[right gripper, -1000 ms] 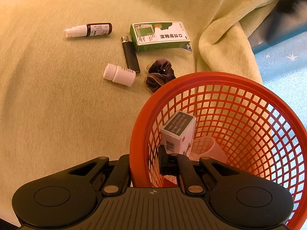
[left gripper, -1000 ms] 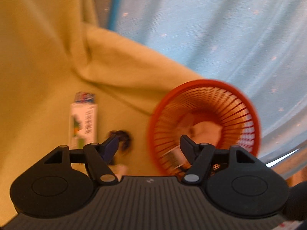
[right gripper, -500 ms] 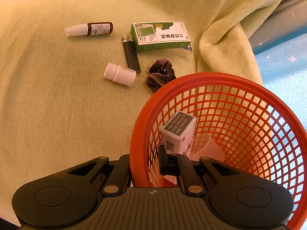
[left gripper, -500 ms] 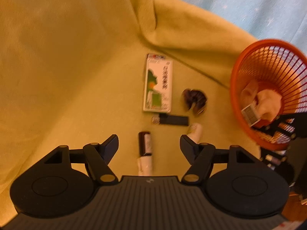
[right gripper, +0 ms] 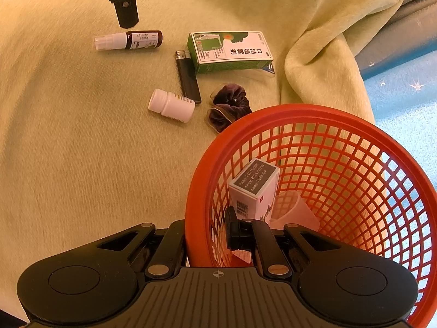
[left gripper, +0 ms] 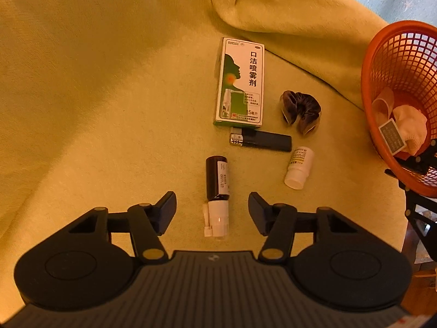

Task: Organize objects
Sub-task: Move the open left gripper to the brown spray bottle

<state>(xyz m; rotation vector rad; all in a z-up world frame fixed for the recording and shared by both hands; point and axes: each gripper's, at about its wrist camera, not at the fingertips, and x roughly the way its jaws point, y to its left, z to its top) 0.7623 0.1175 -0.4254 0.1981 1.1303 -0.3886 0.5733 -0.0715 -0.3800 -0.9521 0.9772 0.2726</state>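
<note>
Orange basket [right gripper: 341,142] rim is being pinched by right claw [right gripper: 207,235] for steadying; left claw [left gripper: 211,207], spread, is straddling spray bottle [left gripper: 217,180].

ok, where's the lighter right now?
The lighter lies flat on the yellow blanket, just below the green box in the left wrist view, between the spray bottle and the white pill bottle.

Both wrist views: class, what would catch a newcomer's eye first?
The red basket, pinched at its near rim by the right gripper, with a box inside. Next, the open left gripper straddling the spray bottle on the yellow blanket.
</note>
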